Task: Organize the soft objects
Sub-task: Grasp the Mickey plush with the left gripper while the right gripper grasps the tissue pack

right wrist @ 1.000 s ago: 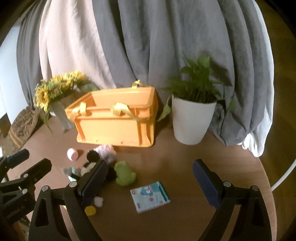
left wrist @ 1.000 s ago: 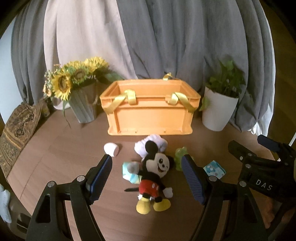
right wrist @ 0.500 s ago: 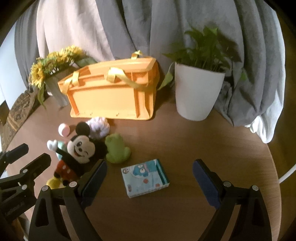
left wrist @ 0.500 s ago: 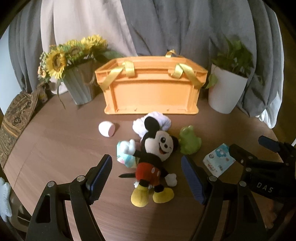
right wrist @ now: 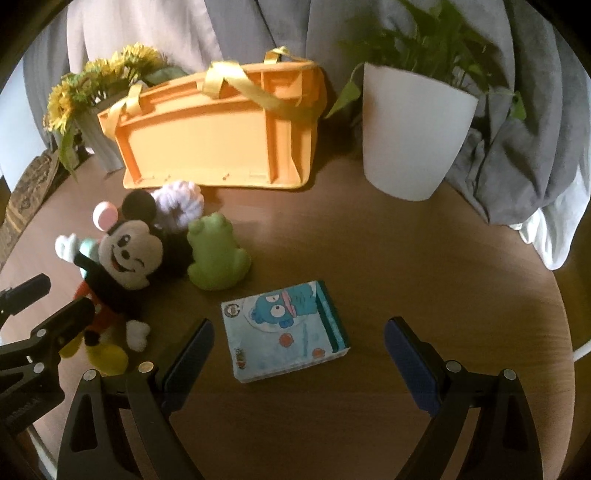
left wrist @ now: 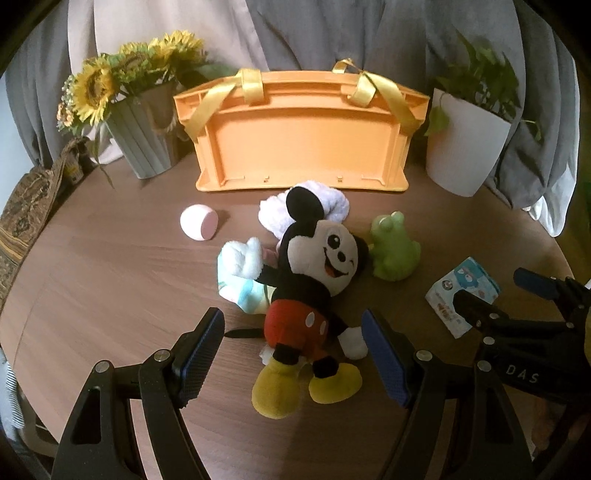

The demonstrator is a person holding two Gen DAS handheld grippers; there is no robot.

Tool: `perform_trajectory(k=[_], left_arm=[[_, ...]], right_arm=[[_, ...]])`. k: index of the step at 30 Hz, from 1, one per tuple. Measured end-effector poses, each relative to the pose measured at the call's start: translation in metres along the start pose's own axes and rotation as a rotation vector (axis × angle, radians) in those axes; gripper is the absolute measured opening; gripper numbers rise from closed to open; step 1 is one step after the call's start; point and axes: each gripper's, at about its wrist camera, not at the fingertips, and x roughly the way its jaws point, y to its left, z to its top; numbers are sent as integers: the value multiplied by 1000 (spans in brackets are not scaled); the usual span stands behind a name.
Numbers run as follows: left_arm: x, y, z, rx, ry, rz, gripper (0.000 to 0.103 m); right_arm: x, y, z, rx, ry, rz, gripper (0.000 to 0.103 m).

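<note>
Both grippers have come down closer to the tabletop (right wrist: 388,258) since a moment ago, so the toys look bigger to us now. The mouse doll used to sit far out past the left gripper (left wrist: 293,347). Now its red shorts and yellow shoes lie right between the two blue pads. The pads are spread wide and do not touch the doll.

The right gripper (right wrist: 299,350) is spread wide too. The blue tissue pack (right wrist: 286,328) lies flat on the wood, just in front of the gap between its pads. Nothing is pinched there.

The mouse doll (left wrist: 310,288) lies on its back in the middle of the round brown tabletop. Under its arm we see a soft pale blue thing (left wrist: 240,291). Behind its head is a fluffy white bundle (left wrist: 336,206). A green frog toy (left wrist: 393,247) sits right next to its ear. A small pink and white ball (left wrist: 199,222) rests by itself to the left.

At the back stands an orange crate (left wrist: 303,140) with yellow ribbon handles. We cannot see inside it from here. On its left is a grey pot of sunflowers (left wrist: 144,144). On its right is a white pot with a green leafy plant (left wrist: 467,147).

Grey and cream curtains (left wrist: 332,33) hang behind everything. The wood is smooth with a fine grain. A patterned cushion (left wrist: 26,218) peeks in at the far left edge.
</note>
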Motion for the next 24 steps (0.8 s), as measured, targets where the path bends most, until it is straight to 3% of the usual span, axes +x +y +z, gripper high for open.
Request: perform_trajectory(k=[10,16,20,22,24], left_arm=[[25,0,0,-7,59,-47,60],[33,2,0,-14,82,-72,42],[34,3,0,-14,84,-83,41],[33,3,-1,-12,82,-85,41],[32,3,-2,-10,81,-87,40]], right_arm=[[18,2,-1,-14,37,1,95],[21,4,1,-15,33,4,94],[21,6,0,-24,28,3,94],[22,7,-1,-28,31,4,92],[23,7,-1,-30,36,11,80]])
